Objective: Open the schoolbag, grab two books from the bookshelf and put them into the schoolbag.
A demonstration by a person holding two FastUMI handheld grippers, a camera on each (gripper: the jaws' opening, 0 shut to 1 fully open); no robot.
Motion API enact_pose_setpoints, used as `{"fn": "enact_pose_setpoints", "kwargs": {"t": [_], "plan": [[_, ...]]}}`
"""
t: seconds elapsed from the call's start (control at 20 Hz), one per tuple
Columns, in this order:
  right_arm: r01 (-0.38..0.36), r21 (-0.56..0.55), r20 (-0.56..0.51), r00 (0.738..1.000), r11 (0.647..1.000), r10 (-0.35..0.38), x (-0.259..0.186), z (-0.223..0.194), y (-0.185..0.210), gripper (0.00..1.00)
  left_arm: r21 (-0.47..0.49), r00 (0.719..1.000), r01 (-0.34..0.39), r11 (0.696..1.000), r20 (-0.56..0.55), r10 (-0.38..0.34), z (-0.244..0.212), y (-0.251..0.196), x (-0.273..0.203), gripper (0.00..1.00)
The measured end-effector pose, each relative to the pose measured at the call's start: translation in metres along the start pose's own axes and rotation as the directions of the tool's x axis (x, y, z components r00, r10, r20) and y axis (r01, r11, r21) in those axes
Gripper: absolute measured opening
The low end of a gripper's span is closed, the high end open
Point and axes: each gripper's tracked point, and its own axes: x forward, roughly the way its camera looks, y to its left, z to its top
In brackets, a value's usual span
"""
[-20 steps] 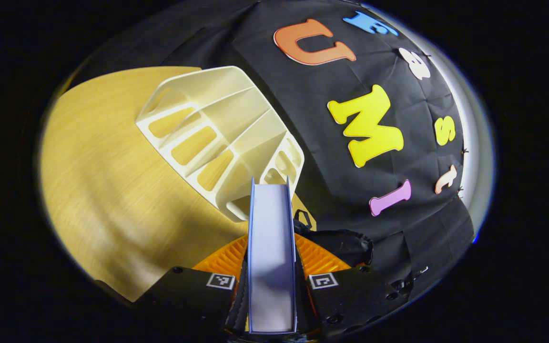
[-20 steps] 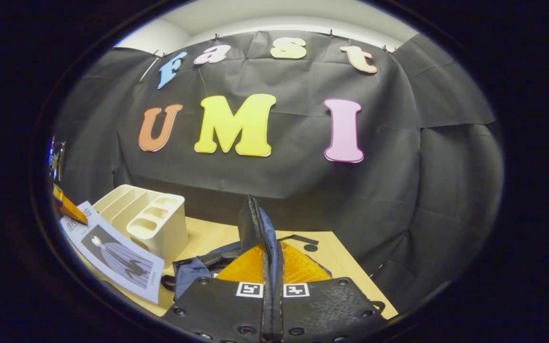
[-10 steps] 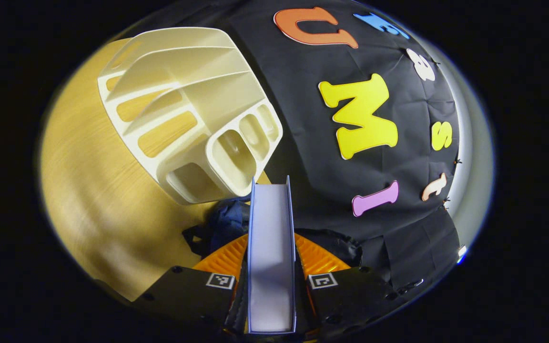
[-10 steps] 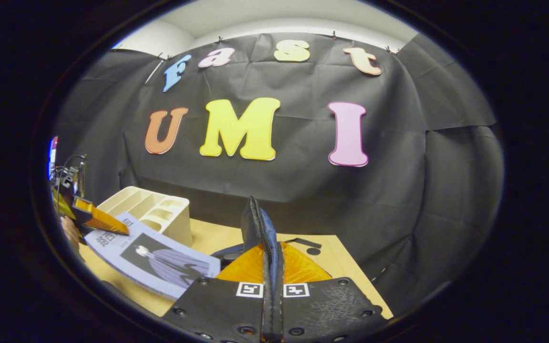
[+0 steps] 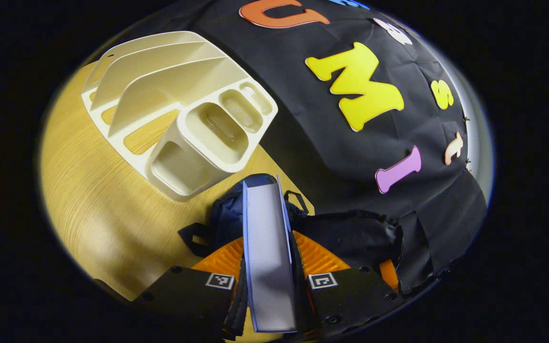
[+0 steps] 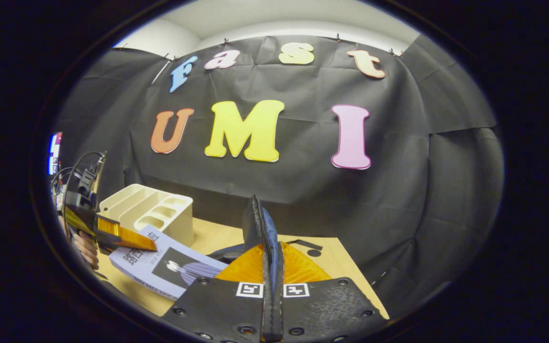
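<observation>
Wood tabletop (image 5: 93, 209) against the black booth wall carries the bookshelf (image 5: 174, 114), its slots bare where they show. Left tongs (image 5: 269, 267) are clamped on a book (image 5: 266, 247), its far end over the dark schoolbag (image 5: 229, 219) just beside the shelf. Right tongs (image 6: 271, 267) are pinched together on the bag's zippered flap (image 6: 258, 228), lifting it upright. Judgement: bag looks open, this book is close to going in. Whether another book is already inside can't be told.
</observation>
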Motion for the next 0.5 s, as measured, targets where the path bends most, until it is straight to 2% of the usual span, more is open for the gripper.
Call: {"fn": "enact_pose_setpoints", "kwargs": {"t": [0.05, 0.1, 0.15, 0.3, 0.4, 0.45, 0.5], "plan": [[-0.003, 0.001, 0.002, 1.000, 1.000, 0.003, 0.001, 0.000, 0.000, 0.00, 0.007, 1.000, 0.007, 1.000, -0.014, -0.007, -0.008, -0.004, 0.007, 0.42], [0.002, 0.001, 0.006, 1.000, 1.000, -0.002, 0.001, 0.001, -0.002, 0.00, 0.018, 1.000, 0.011, 1.000, -0.011, -0.010, -0.012, -0.008, 0.013, 0.47], [0.004, 0.002, 0.012, 1.000, 1.000, -0.004, 0.000, 0.004, -0.003, 0.00, 0.037, 1.000, 0.006, 0.999, 0.011, -0.006, -0.010, -0.010, 0.019, 0.42], [-0.001, 0.002, 0.023, 1.000, 1.000, 0.001, -0.002, 0.011, -0.004, 0.03, 0.106, 0.997, -0.013, 0.994, 0.075, 0.005, -0.012, -0.017, 0.035, 0.43], [-0.011, 0.002, 0.033, 0.999, 1.000, 0.011, -0.003, 0.017, -0.001, 0.01, 0.130, 0.995, -0.014, 0.991, 0.095, 0.002, -0.022, -0.021, 0.048, 0.43], [-0.022, 0.002, 0.038, 0.999, 1.000, 0.022, -0.004, 0.018, 0.002, 0.03, 0.131, 0.996, -0.010, 0.991, 0.093, -0.002, -0.028, -0.023, 0.054, 0.48], [-0.034, 0.001, 0.040, 0.999, 0.999, 0.034, -0.004, 0.020, 0.007, 0.01, 0.125, 0.995, -0.002, 0.992, 0.097, -0.010, -0.033, -0.026, 0.060, 0.44]]}}
